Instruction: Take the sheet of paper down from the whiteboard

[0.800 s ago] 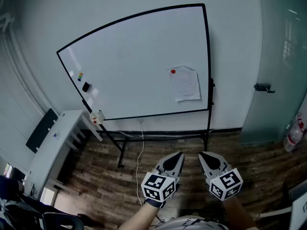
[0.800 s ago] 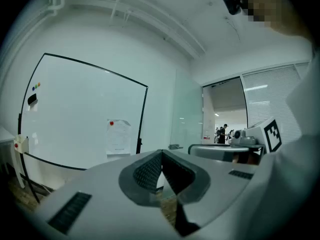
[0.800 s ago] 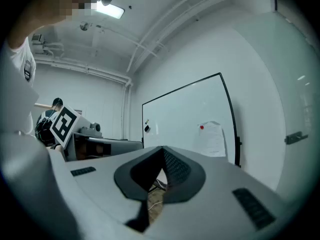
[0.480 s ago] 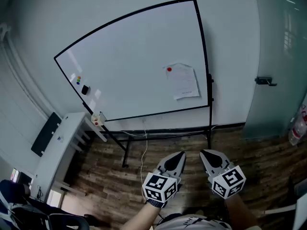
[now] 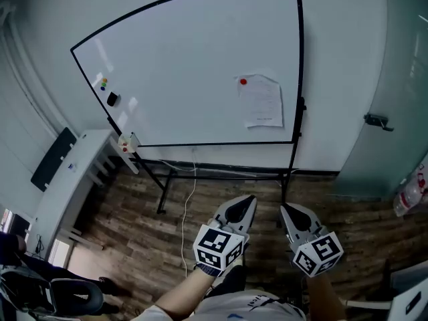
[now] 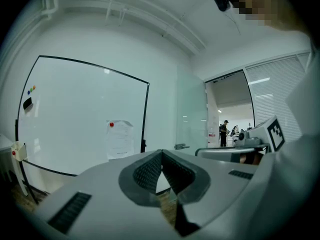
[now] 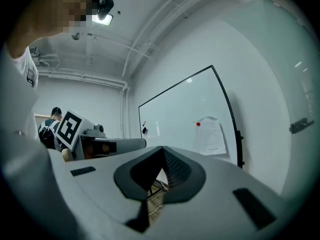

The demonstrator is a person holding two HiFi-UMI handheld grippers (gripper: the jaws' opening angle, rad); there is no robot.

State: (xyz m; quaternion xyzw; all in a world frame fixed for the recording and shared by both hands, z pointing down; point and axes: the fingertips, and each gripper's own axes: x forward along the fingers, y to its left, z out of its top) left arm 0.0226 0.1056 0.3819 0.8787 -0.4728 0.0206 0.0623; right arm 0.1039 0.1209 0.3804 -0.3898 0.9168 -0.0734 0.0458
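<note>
Sheet of paper (image 5: 261, 102): it hangs on the lower right part of the whiteboard (image 5: 187, 65), close to the board's right frame and above its bottom edge.
Paper's long axis: it runs up and down the board, with the short edges at top and bottom. The printed side faces me.
Red magnet (image 5: 243, 81): it sits on the paper's top left corner. The top edge looks slightly wavy, and the rest of the sheet lies flat against the board.
Whiteboard: it is mostly bare, with a few small coloured magnets (image 5: 103, 83) and a black eraser (image 5: 112, 99) far over by its left edge, well apart from the paper.
Stand: black legs on a wooden floor (image 5: 134, 246), with a white cable hanging down below the board.
My left gripper (image 5: 249, 198): I hold it low in front of me, pointing level toward the board. Its jaws are pressed together with nothing between them, well short of the paper.
My right gripper (image 5: 283, 209): it is just beside the left one, and its jaws are likewise closed and empty. In the right gripper view the paper shows beyond them, to the right.
Surroundings: a white desk (image 5: 73, 172) is at the left and a glass door (image 5: 394, 99) at the right.
</note>
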